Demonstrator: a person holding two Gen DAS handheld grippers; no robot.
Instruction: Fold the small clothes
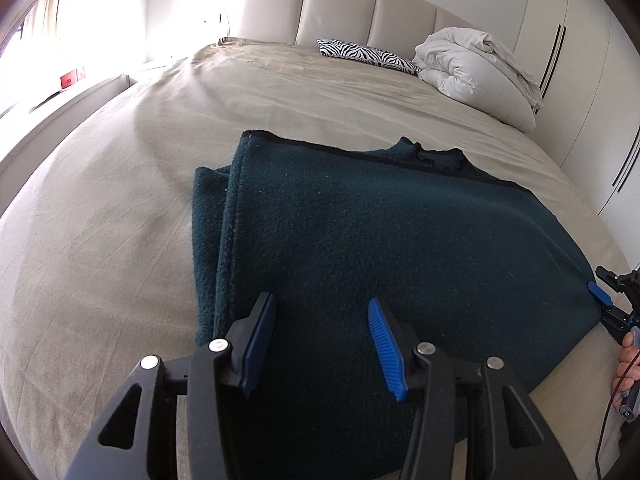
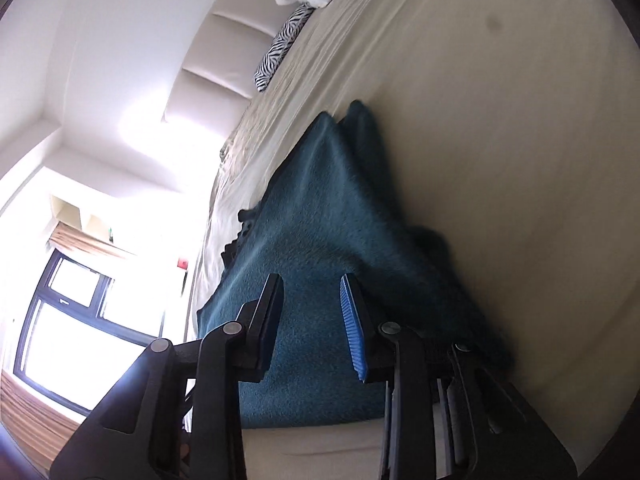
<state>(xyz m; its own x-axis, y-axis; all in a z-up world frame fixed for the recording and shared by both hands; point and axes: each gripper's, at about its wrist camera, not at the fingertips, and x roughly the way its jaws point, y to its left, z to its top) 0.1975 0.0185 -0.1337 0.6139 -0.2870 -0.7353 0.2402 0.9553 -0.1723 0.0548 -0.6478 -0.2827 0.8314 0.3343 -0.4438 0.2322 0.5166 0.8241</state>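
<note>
A dark teal fleece garment (image 1: 380, 240) lies folded on the beige bed sheet (image 1: 120, 220), its black-trimmed edge toward the headboard and its collar at the far side. My left gripper (image 1: 322, 330) hovers over the near part of the fleece, jaws apart, with nothing pinched between the blue pads. My right gripper (image 1: 606, 306) sits at the garment's right corner, one blue pad above the edge and one jaw below it. In the right wrist view, rolled sideways, the right gripper (image 2: 310, 314) stands with a gap between its fingers and the fleece (image 2: 320, 220) behind them; the pads do not press on it.
A zebra-print pillow (image 1: 368, 54) and a bundled white duvet (image 1: 476, 68) lie by the padded headboard (image 1: 340, 8). White wardrobe doors (image 1: 592, 100) stand to the right of the bed. A hand (image 1: 626, 360) holds the right gripper at the right edge. A window (image 2: 80, 312) is on the left.
</note>
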